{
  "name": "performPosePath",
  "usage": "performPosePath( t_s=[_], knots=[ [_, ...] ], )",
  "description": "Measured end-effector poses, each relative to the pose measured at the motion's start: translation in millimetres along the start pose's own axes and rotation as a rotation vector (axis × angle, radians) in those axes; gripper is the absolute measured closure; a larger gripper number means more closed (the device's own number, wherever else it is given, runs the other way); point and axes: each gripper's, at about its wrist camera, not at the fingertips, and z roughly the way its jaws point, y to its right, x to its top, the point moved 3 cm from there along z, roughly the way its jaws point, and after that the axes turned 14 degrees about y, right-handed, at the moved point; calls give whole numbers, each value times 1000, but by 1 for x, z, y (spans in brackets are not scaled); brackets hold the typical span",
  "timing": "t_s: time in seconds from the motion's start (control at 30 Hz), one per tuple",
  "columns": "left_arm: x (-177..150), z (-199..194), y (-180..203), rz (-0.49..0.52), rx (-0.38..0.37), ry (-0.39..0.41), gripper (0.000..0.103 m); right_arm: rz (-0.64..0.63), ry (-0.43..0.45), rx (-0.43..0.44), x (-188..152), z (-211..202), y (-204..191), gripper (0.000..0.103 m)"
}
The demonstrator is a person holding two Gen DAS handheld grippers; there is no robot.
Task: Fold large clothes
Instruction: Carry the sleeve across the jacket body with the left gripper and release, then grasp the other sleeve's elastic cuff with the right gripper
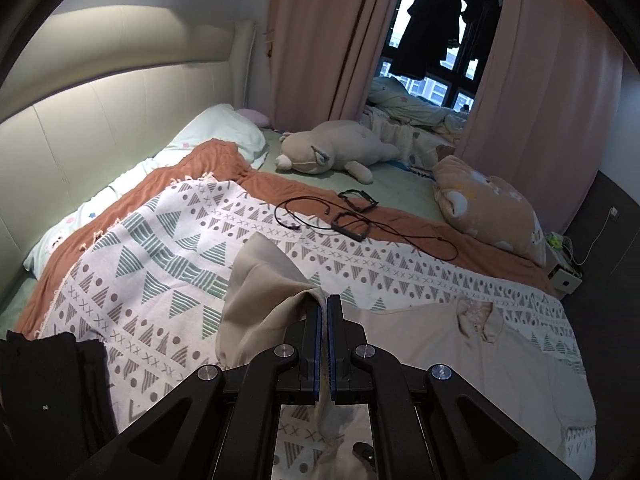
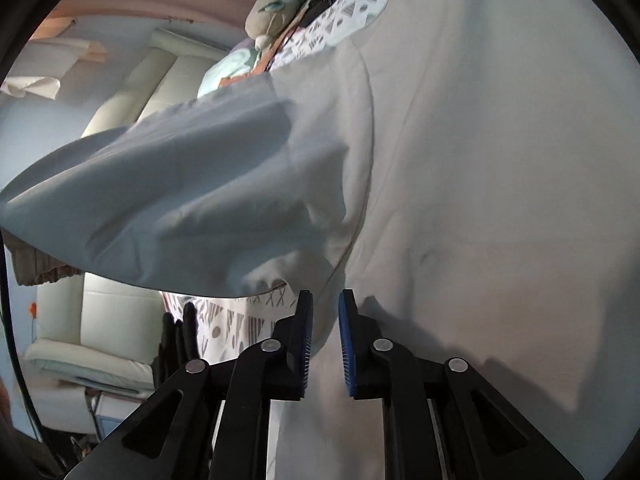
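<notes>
A beige shirt lies spread on the patterned blanket covering the bed. The left gripper has its jaws clamped on a lifted fold of the shirt. The right gripper, jaws parted, straddles the shirt's fabric.

Black linkage arms, silver screws, blue-padded fingers on both tools.

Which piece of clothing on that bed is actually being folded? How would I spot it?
Start at the patterned blanket covering the bed. On its near right part lies a plain beige shirt, one sleeve lifted in the left tool. Unlike the dark clothes at the near left, it is pale, unpatterned and spread flat.
</notes>
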Motion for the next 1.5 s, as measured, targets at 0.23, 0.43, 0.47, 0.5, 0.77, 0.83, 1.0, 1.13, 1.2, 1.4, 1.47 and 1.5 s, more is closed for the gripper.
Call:
performPosePath(
  t_s=[0.23, 0.43, 0.47, 0.5, 0.77, 0.83, 1.0, 1.13, 1.2, 1.4, 1.47, 1.5],
  knots=[
    [-23, -7, 65, 45, -85, -33, 101, 6, 133, -85, 19, -85, 21, 67],
    [-56, 5, 109, 60, -170, -100, 101, 55, 288, -164, 40, -166, 55, 57],
    [-62, 7, 116, 61, -187, -114, 101, 67, 315, -180, 40, -180, 64, 54],
    [-68, 8, 123, 68, -203, -125, 101, 78, 341, -195, 39, -193, 72, 54],
    [-120, 33, 170, 119, -298, -225, 101, 230, 445, -245, 61, -230, 134, 54],
    [-135, 42, 182, 123, -315, -248, 101, 252, 451, -234, 67, -229, 138, 54],
    [-172, 67, 207, 112, -340, -319, 101, 290, 460, -216, 80, -234, 149, 54],
    [-206, 89, 226, 92, -375, -428, 90, 339, 491, -219, 85, -253, 168, 54],
    [-226, 95, 234, 65, -408, -494, 72, 353, 511, -226, 83, -268, 178, 54],
    [-250, 78, 238, -16, -479, -485, 26, 389, 554, -242, 88, -281, 190, 54],
    [-251, 64, 232, -48, -481, -461, 26, 385, 560, -245, 89, -283, 189, 54],
    [-250, 56, 227, -70, -475, -443, 26, 378, 561, -246, 89, -283, 188, 54]
  ],
)
